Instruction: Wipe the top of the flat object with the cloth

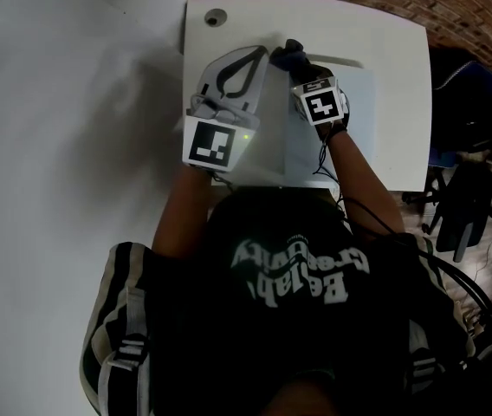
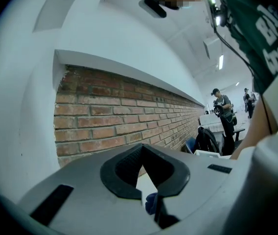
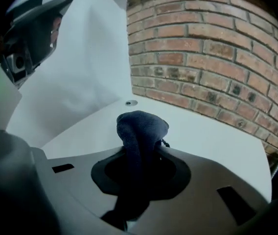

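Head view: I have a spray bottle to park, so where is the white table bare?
Bare: the strip between the flat object and the right edge of the table, and the far band right of the cable hole. Crowded: the left half, where left claw, right claw and cloth bunch.

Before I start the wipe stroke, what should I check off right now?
1. Cloth gripped by the right gripper: ok, jaws shut on it.
2. Cloth at the flat object: ok, at its far left corner.
3. Cloth pressed onto its top: cannot tell.
4. Left gripper off the wiping path: ok, beside the object, jaws shut, empty.
5. Visible top free of clutter: ok.
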Available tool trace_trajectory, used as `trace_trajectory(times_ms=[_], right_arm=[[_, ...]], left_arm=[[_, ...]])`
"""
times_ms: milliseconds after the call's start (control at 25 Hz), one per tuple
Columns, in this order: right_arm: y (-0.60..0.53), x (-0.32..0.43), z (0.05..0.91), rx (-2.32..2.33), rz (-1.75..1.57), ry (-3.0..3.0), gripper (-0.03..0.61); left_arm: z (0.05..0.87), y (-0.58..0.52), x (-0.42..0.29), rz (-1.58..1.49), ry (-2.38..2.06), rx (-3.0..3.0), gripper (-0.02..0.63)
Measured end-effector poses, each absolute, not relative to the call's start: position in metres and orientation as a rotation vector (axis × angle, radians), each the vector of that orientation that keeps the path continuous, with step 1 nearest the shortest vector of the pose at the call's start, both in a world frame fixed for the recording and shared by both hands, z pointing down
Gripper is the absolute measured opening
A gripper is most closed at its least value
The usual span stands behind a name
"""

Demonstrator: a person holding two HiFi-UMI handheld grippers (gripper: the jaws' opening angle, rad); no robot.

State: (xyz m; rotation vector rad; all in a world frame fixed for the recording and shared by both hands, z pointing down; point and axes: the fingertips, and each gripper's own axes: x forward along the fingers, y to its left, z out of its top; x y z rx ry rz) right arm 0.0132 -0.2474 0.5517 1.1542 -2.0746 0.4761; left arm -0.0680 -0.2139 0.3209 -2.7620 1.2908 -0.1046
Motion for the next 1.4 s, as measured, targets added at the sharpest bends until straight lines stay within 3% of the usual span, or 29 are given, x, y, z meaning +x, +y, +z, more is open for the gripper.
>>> trace_trajectory(times_ms=[600,1400], right_arm=[[-0.252,0.019,0.554,1.137,0.487,-2.056,0.058],[-0.249,0.154,0.548,1.309,0.513,-1.925,0.058]], left_arm=[[0.326,-0.224,-0.062,-0.139,1.303,-2.772,-0.002],[0.321,-0.231,-0.003,-0.23,1.26,-2.759,-0.001]])
